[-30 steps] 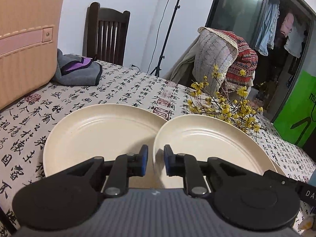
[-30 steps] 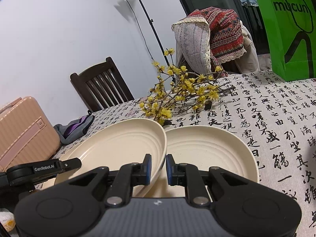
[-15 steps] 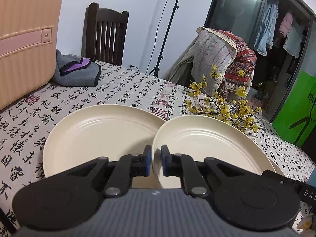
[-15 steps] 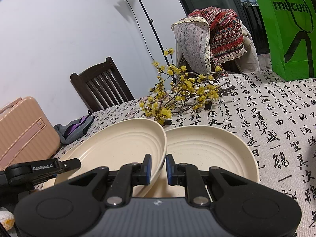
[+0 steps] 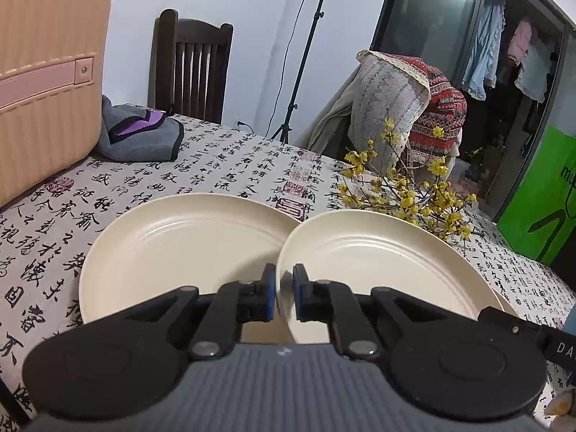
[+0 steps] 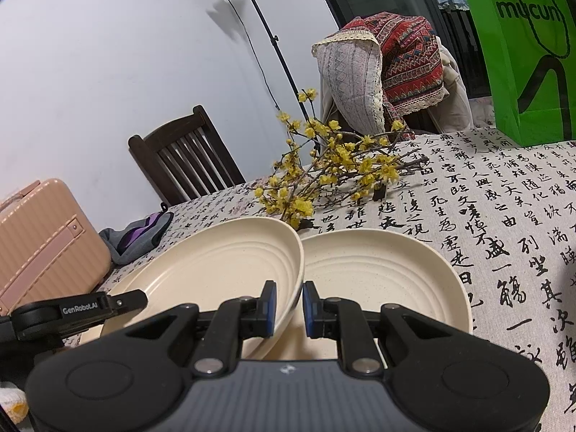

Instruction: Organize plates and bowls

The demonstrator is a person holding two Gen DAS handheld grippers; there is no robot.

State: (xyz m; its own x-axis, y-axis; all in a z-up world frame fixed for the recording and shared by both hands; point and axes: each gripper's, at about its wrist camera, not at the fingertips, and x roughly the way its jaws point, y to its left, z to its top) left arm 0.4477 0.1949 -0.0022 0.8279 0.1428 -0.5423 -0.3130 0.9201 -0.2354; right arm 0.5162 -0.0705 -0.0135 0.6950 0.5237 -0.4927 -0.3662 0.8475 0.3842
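My left hand-held gripper (image 5: 284,297) is clenched on the near rim of the middle plate (image 5: 374,262), and my right hand-held gripper (image 6: 287,309) grips that same plate's (image 6: 216,266) opposite rim — it sits tilted, raised between the two others. The left plate (image 5: 172,241) lies flat on the counter (image 5: 201,169) toward its left edge; the right plate (image 6: 378,270) lies flat beside it. Beyond them lie yellow flowering branches (image 6: 331,169) — farther back, a pink suitcase (image 5: 43,72) and a green bag (image 6: 529,54).
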